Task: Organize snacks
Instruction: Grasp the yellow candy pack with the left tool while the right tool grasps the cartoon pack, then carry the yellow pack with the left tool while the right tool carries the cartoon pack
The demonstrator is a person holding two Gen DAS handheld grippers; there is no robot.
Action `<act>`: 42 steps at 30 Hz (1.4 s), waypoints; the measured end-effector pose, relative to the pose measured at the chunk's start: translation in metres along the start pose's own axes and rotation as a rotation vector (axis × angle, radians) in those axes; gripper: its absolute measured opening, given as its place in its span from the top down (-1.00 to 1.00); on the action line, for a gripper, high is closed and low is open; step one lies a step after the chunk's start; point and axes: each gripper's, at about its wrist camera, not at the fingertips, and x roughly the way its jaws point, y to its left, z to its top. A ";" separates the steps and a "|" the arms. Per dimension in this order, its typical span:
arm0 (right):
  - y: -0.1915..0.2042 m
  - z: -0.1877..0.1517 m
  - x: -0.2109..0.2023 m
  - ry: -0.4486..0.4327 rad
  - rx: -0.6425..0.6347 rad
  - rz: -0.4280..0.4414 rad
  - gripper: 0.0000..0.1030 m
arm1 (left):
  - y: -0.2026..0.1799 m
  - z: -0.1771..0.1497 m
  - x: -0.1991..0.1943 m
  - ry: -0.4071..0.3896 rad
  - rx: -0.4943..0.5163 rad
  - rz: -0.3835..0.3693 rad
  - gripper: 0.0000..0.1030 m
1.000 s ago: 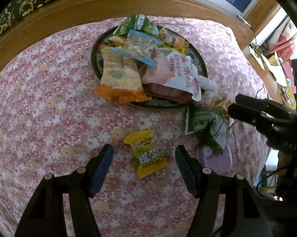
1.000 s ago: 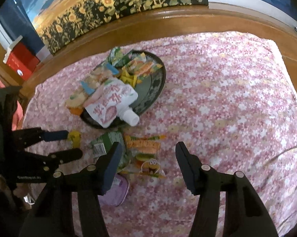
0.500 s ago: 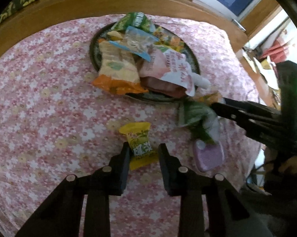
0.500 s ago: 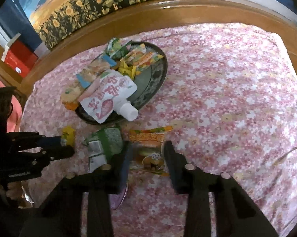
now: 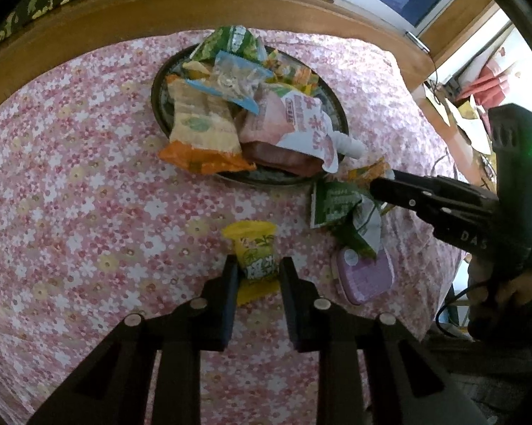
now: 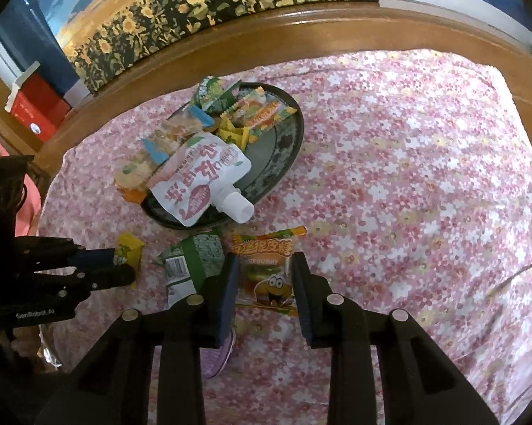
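Observation:
A dark round tray [image 5: 159, 117] [image 6: 287, 148] on the pink floral cloth holds several snack packs and a pink spouted pouch [image 5: 301, 124] [image 6: 198, 177]. My left gripper [image 5: 258, 269] is shut on a small yellow candy pack [image 5: 255, 248], which also shows in the right wrist view [image 6: 128, 248]. My right gripper [image 6: 264, 269] is shut on an orange gummy pack [image 6: 266, 269] lying in front of the tray; in the left wrist view [image 5: 383, 184] its fingers reach in from the right. A green snack pack [image 5: 337, 202] [image 6: 191, 262] lies between the two.
A small purple case [image 5: 365, 276] [image 6: 216, 354] lies near the table's front edge beside the green pack. A wooden rim [image 6: 301, 28] runs along the far side of the table. Red boxes [image 6: 35, 113] stand at the far left.
Both grippers have closed from wide open. The left one has shut on the yellow candy pack and the right one on the orange gummy pack.

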 end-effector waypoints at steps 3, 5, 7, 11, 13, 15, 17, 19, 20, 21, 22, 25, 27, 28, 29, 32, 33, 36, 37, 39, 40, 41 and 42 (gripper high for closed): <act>0.002 0.000 -0.007 -0.019 -0.004 0.015 0.41 | 0.003 0.001 -0.010 -0.034 -0.007 -0.021 0.53; 0.005 0.000 -0.017 -0.061 -0.024 0.024 0.42 | 0.004 0.003 -0.014 -0.044 -0.007 -0.021 0.53; 0.008 0.000 -0.026 -0.091 -0.036 0.039 0.43 | 0.005 0.005 -0.019 -0.054 -0.008 -0.024 0.53; 0.016 0.003 -0.042 -0.141 -0.068 0.051 0.43 | 0.009 0.008 -0.028 -0.070 -0.015 -0.015 0.53; 0.018 0.004 -0.047 -0.151 -0.085 0.052 0.44 | 0.009 0.012 -0.032 -0.085 -0.020 -0.011 0.53; 0.020 0.005 -0.051 -0.162 -0.090 0.042 0.44 | 0.009 0.015 -0.037 -0.100 -0.025 -0.020 0.53; 0.021 0.008 -0.053 -0.165 -0.094 0.048 0.44 | 0.009 0.017 -0.039 -0.108 -0.024 -0.018 0.53; 0.024 0.009 -0.055 -0.164 -0.106 0.042 0.44 | 0.008 0.020 -0.043 -0.121 -0.024 -0.015 0.53; 0.027 0.010 -0.056 -0.166 -0.119 0.040 0.44 | 0.009 0.020 -0.045 -0.125 -0.024 -0.018 0.53; 0.027 0.010 -0.057 -0.168 -0.126 0.041 0.44 | 0.010 0.022 -0.047 -0.130 -0.025 -0.018 0.53; 0.029 0.011 -0.058 -0.171 -0.130 0.045 0.44 | 0.011 0.024 -0.049 -0.135 -0.026 -0.016 0.53; 0.031 0.013 -0.061 -0.186 -0.135 0.045 0.45 | 0.009 0.027 -0.050 -0.144 -0.029 -0.022 0.53; 0.030 0.015 -0.062 -0.195 -0.132 0.046 0.45 | 0.007 0.029 -0.048 -0.149 -0.023 -0.024 0.53; 0.029 0.016 -0.063 -0.197 -0.129 0.045 0.45 | 0.007 0.031 -0.048 -0.149 -0.019 -0.020 0.53; 0.029 0.016 -0.063 -0.198 -0.128 0.047 0.45 | 0.007 0.032 -0.048 -0.149 -0.017 -0.018 0.53; 0.029 0.017 -0.064 -0.203 -0.126 0.048 0.46 | 0.007 0.036 -0.049 -0.154 -0.012 -0.014 0.53; 0.028 0.017 -0.064 -0.206 -0.125 0.049 0.46 | 0.006 0.039 -0.049 -0.157 -0.008 -0.015 0.53; 0.027 0.019 -0.064 -0.211 -0.115 0.054 0.46 | 0.006 0.043 -0.051 -0.166 0.002 -0.011 0.53; 0.027 0.019 -0.064 -0.216 -0.115 0.057 0.46 | 0.006 0.044 -0.051 -0.167 0.004 -0.012 0.53; 0.029 0.021 -0.065 -0.224 -0.125 0.056 0.46 | 0.006 0.047 -0.051 -0.169 0.005 -0.011 0.53; 0.029 0.021 -0.065 -0.226 -0.127 0.055 0.49 | 0.006 0.049 -0.050 -0.169 0.006 -0.012 0.53; 0.029 0.023 -0.064 -0.225 -0.127 0.052 0.61 | 0.007 0.050 -0.049 -0.167 0.005 -0.013 0.53; 0.029 0.024 -0.062 -0.223 -0.127 0.051 0.68 | 0.007 0.051 -0.048 -0.168 0.002 -0.013 0.53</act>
